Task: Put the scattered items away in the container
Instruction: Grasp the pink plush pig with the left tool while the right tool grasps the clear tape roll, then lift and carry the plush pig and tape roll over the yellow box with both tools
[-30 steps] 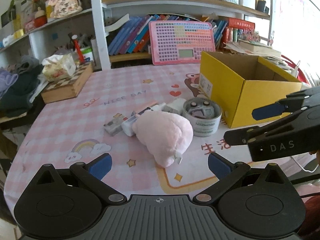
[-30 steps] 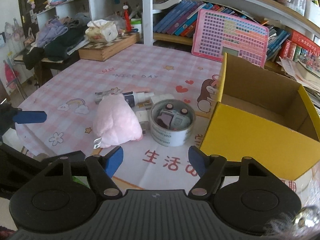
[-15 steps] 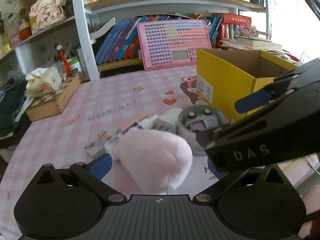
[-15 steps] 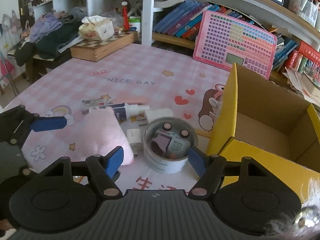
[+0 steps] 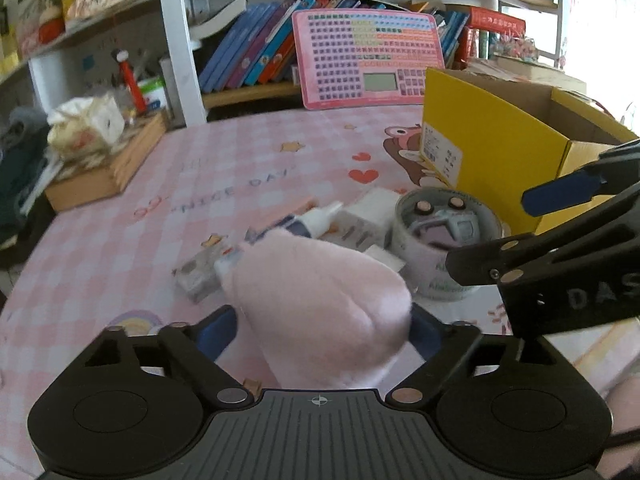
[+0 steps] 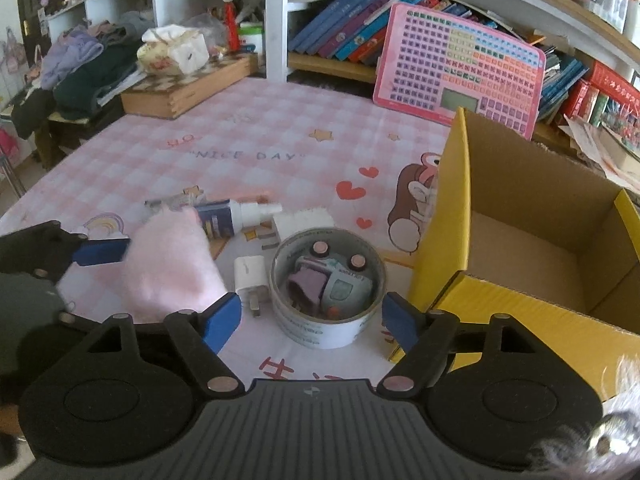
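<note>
**Pink plush between the left fingers, tape roll between the right**

The left gripper [image 5: 320, 330] has its 2 blue-padded fingers on either side of the soft pink plush toy [image 5: 320, 304] on the pink checked tablecloth [image 6: 248, 136]; the pads look against the fabric, but I cannot tell whether they are clenched on it. The right gripper [image 6: 312, 316] is spread wide around the white roll of tape [image 6: 328, 284], not touching it, with a small toy car [image 6: 332, 284] lying inside the roll. A white charger plug [image 6: 250, 276] sits just beside the roll. The open yellow cardboard box [image 6: 444, 216] stands close on the right.
</note>
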Tool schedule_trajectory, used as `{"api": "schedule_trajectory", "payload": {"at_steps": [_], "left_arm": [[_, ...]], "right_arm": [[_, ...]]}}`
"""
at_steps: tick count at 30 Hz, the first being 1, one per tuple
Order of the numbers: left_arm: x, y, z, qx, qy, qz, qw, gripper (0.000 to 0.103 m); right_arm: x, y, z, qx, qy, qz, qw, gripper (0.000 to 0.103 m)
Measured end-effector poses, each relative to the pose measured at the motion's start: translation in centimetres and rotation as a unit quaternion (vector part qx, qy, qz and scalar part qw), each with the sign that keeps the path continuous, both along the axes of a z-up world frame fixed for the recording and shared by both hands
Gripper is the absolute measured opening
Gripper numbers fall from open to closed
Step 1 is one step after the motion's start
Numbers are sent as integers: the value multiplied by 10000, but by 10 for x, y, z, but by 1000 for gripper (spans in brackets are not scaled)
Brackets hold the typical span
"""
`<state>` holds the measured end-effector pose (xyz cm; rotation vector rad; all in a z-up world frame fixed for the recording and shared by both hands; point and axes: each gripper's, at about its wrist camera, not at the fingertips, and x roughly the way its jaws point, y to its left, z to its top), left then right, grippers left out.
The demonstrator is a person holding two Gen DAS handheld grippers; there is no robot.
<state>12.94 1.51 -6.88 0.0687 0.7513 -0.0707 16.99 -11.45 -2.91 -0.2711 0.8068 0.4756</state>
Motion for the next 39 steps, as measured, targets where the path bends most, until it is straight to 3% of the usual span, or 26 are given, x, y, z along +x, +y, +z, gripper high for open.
{"api": "schedule_trajectory", "payload": {"at_steps": [6,10,18,23,39], "left_arm": [[-11,12,5,-25,114,-44,9999,67],[-15,24,6,-89,156,111,9998,66],[-18,34,8,-170,259,72,9995,66],[-19,36,8,-181,299,33,9994,66],[-17,45,12,-445,128,226,9987,63]], "right_arm": [[5,10,-17,-188,139,-79,9997,82],[8,14,-28,-280,182,-422,9986,82],[21,21,-35,117,9,-1322,9912,83],[31,23,-35,107,-45,-1751,9845,84],[35,34,-32,-39,-385,-1683,9850,83]]}}
